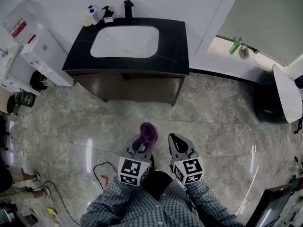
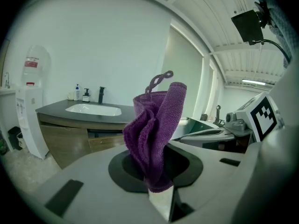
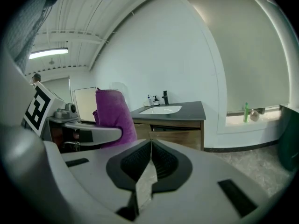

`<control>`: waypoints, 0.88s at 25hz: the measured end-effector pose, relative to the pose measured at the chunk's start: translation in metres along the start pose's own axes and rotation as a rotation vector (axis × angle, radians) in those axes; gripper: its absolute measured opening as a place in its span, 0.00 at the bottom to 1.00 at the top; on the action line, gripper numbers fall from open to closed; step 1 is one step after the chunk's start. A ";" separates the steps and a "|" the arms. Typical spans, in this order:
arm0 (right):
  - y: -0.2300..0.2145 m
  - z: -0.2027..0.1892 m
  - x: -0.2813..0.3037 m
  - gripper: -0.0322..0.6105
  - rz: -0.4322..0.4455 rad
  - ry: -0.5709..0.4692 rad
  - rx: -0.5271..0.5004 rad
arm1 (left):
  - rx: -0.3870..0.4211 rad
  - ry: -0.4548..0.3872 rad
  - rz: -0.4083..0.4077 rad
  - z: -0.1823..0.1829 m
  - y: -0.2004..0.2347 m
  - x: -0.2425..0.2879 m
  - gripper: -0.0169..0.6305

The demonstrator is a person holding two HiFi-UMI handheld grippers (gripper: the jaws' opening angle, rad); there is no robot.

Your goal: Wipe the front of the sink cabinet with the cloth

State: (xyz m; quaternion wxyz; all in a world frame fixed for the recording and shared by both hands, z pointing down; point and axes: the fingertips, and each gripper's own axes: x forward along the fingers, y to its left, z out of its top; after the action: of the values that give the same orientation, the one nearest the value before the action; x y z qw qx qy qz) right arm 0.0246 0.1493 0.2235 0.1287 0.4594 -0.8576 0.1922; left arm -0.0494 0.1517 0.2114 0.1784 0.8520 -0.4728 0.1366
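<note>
The sink cabinet (image 1: 128, 86) stands against the far wall, with a dark counter and white basin (image 1: 125, 42); its brown wooden front faces me. A bunched purple cloth (image 1: 148, 133) sticks up from my left gripper (image 1: 145, 143), which is shut on it; in the left gripper view the cloth (image 2: 156, 134) rises from between the jaws, with the cabinet (image 2: 70, 141) well beyond it at the left. My right gripper (image 1: 176, 143) is beside the left one, shut with nothing in it. Both are held close to my body, well short of the cabinet (image 3: 180, 132).
A water dispenser (image 1: 35, 46) stands left of the cabinet. Soap bottles (image 1: 93, 14) and a black tap (image 1: 128, 8) sit on the counter. A dark bin with a white lid (image 1: 279, 100) is at the right. Cables (image 1: 102, 171) lie on the marble floor near my feet.
</note>
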 end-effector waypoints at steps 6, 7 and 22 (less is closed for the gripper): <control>-0.035 0.014 0.064 0.08 -0.034 0.017 -0.014 | 0.002 0.033 -0.048 0.011 0.038 0.060 0.14; -0.041 0.012 0.073 0.08 -0.043 0.021 -0.007 | 0.002 0.036 -0.059 0.011 0.043 0.069 0.14; -0.158 -0.041 0.169 0.08 -0.122 0.079 0.075 | -0.026 0.053 -0.117 -0.019 0.077 0.236 0.14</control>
State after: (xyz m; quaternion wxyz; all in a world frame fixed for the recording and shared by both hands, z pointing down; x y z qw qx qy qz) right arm 0.0672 -0.0368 0.3605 0.1567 0.5072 -0.8146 0.2338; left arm 0.0048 -0.0562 0.3371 0.2097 0.8719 -0.4190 0.1426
